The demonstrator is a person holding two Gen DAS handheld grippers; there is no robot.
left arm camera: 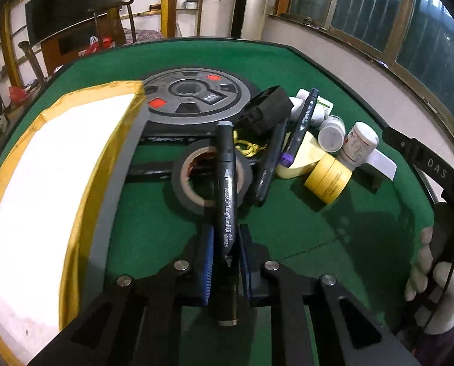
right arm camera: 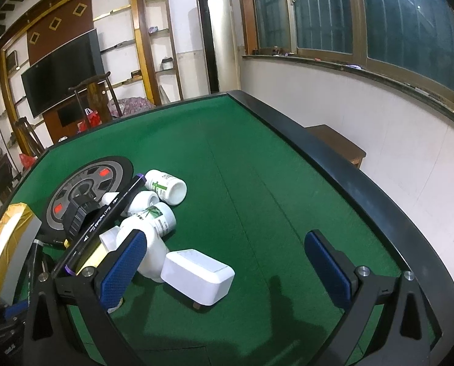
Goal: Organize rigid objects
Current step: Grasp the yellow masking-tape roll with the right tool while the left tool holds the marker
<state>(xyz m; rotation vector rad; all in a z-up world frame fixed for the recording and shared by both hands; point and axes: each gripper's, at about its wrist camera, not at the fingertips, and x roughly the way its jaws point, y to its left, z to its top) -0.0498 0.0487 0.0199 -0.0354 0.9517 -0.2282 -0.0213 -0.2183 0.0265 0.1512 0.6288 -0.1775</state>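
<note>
Left tongs [left arm camera: 224, 256], lower centre of the left wrist view, closed on a black marker [left arm camera: 226, 201] whose far end lies across a black tape roll [left arm camera: 181, 189] on the green bench [left arm camera: 318, 244]. To the right: a yellow tape roll [left arm camera: 327, 180], a purple-capped marker [left arm camera: 300, 125] and white bottles [left arm camera: 358, 143]. Right tongs [right arm camera: 224, 271], bottom of the right wrist view, open and empty over the bench; a white box [right arm camera: 196, 274] lies just beside the left pad.

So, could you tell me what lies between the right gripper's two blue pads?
In the right wrist view, the right gripper stands open over bare green felt; only the corner of a white box juts in beside the left pad.
</note>
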